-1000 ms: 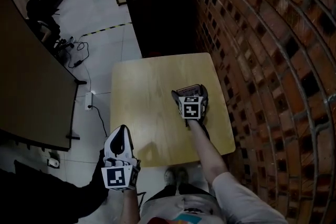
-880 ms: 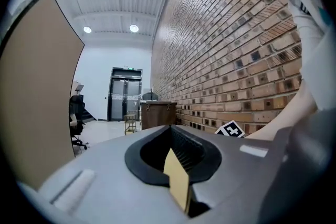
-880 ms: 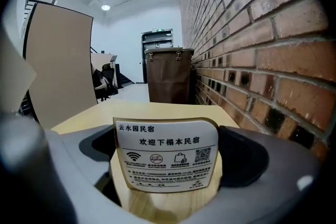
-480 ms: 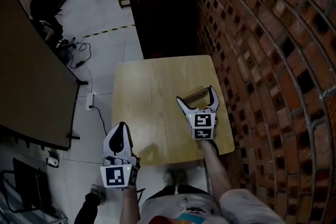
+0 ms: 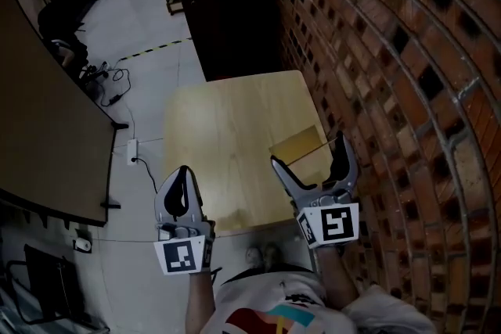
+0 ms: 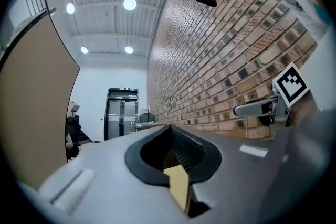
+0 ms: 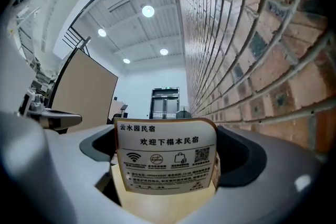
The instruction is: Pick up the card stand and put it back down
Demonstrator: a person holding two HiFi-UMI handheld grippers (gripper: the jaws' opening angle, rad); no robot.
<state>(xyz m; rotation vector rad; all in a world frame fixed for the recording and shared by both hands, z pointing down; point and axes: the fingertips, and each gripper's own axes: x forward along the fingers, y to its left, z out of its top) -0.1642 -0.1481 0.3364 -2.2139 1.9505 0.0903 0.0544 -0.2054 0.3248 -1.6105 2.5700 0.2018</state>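
Note:
A tan card stand [image 5: 300, 145] with a printed white card stands on the wooden table [image 5: 227, 121], near its right front corner by the brick wall. My right gripper [image 5: 309, 151] is open, its jaws spread wider than the stand, with the fingertips on either side of it. In the right gripper view the card stand [image 7: 165, 157] fills the middle between the jaws of the right gripper [image 7: 165, 170], with gaps on both sides. My left gripper [image 5: 184, 170] hangs off the table's front left edge, shut and holding nothing. In the left gripper view the left gripper [image 6: 176, 165] shows only a sliver of table.
A brick wall [image 5: 391, 74] runs close along the table's right side. A dark cabinet [image 5: 231, 19] stands past the far edge. A brown partition [image 5: 47, 129] is at the left, with cables and a power strip [image 5: 131, 150] on the floor.
My right gripper has opened wide and drawn back toward me from the card stand, which stays on the table. The left gripper has hardly moved.

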